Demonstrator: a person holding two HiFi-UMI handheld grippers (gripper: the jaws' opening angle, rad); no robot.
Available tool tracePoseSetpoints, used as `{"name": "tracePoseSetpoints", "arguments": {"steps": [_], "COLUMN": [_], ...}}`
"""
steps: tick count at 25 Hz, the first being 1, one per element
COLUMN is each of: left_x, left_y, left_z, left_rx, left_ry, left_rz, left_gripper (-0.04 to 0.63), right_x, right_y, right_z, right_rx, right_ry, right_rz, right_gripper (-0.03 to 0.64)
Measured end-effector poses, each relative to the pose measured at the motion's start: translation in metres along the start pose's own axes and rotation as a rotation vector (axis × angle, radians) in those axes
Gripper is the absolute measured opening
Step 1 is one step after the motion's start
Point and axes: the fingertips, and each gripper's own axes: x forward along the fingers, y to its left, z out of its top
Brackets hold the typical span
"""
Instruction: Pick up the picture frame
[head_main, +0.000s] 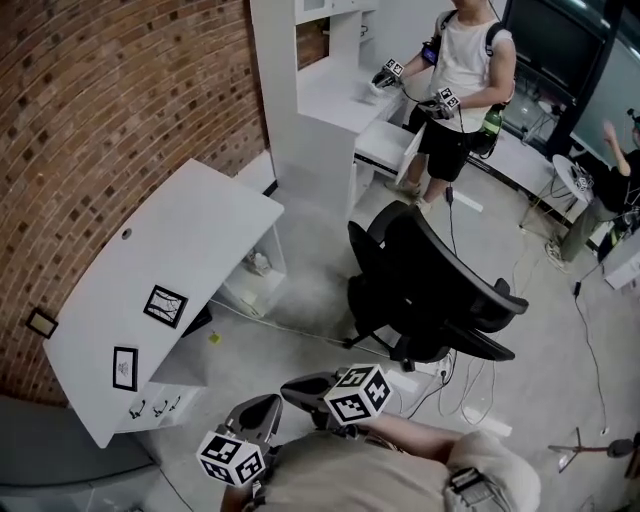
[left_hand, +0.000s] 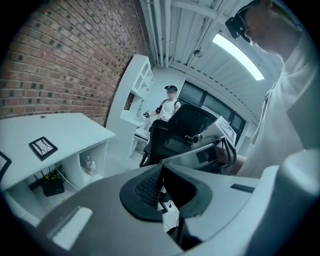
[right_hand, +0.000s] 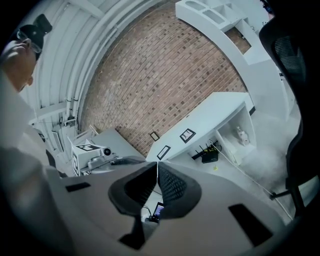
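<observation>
Lying on one desk (head_main: 200, 230) are two picture frames (head_main: 165, 305) (head_main: 125, 368); left gripper (left_hand: 161, 170), right gripper (right_hand: 157, 167) closed.

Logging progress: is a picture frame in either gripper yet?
No; a square frame and a narrower frame lie on the desk, while the left gripper and right gripper are shut, empty.

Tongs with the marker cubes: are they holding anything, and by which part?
Nothing is held. The left tongs and right tongs are both shut and empty; the black square picture frame lies on the white desk.
</observation>
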Motion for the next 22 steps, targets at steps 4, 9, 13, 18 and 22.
{"name": "tracePoseSetpoints", "arguments": {"steps": [4, 9, 13, 18, 22], "left_x": [0.004, -0.001, -0.009, -0.033, -0.051], "left_y": [0.014, 0.04, 0.069, 0.106, 0.135], "left_z": [0.014, 0.02, 0.028, 0.041, 0.06], "left_rx": [-0.011, -0.033, -0.055, -0.056, -0.041], "left_ry": [-0.016, -0.026, -0.063, -0.093, -0.131], "left_rz": [0.04, 0.077, 0.073, 0.064, 0.059], "left_gripper": [0.006, 0.006, 0.006, 0.006, 0.006], "right_x": [0.003, 0.019, 0.045, 0.085, 0.109], "right_y": [-0.012, -0.016, -0.02, -0.012, -0.002], "right_z": [0.02, 0.029, 0.034, 0.054, 0.072], "right_rx": [-0.009, 0.005, 0.022, 0.005, -0.045], "right_ry": [0.004, 0.019, 0.039, 0.05, 0.051], "right_rz": [0.006, 0.015, 0.007, -0.017, -0.021], "right_gripper": [0.006, 0.006, 0.006, 0.006, 0.006]}}
